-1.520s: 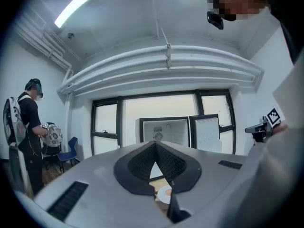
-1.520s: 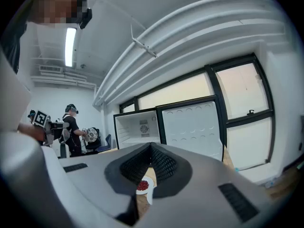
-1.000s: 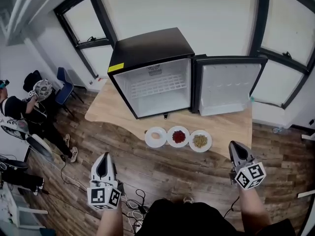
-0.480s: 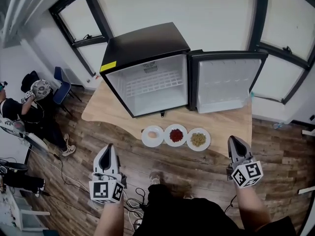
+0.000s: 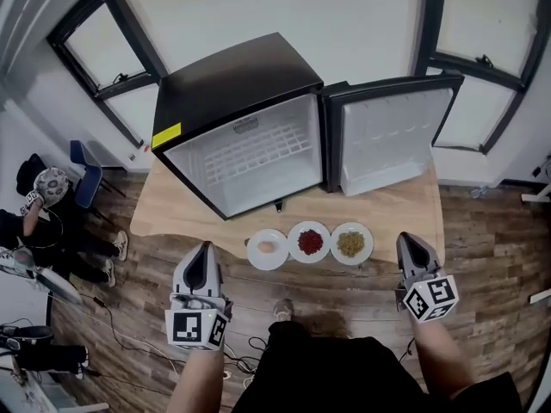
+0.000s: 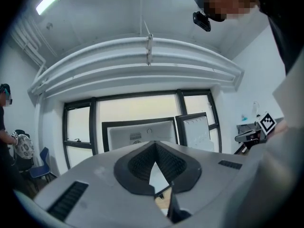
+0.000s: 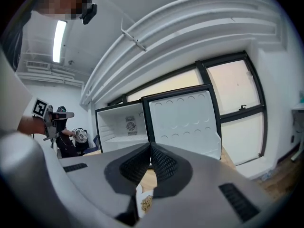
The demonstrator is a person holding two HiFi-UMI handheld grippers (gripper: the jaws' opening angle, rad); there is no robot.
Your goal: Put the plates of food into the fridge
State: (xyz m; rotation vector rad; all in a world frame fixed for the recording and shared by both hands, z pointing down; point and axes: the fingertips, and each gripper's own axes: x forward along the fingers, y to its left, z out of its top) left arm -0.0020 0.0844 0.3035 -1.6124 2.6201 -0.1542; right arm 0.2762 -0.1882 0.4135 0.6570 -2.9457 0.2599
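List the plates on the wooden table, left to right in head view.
White plate with pale pinkish food → white plate with red food → white plate with yellow-green food.

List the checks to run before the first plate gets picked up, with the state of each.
1. Fridge door swung open: ok.
2. Wire shelf free for plates: ok.
3. Left plate, middle plate and right plate in a row on the table: ok.
4. Left gripper jaws open to grasp: not ok, shut and empty.
5. Right gripper jaws open: not ok, shut and empty.
6. Grippers at a plate: not ok, both apart from them.
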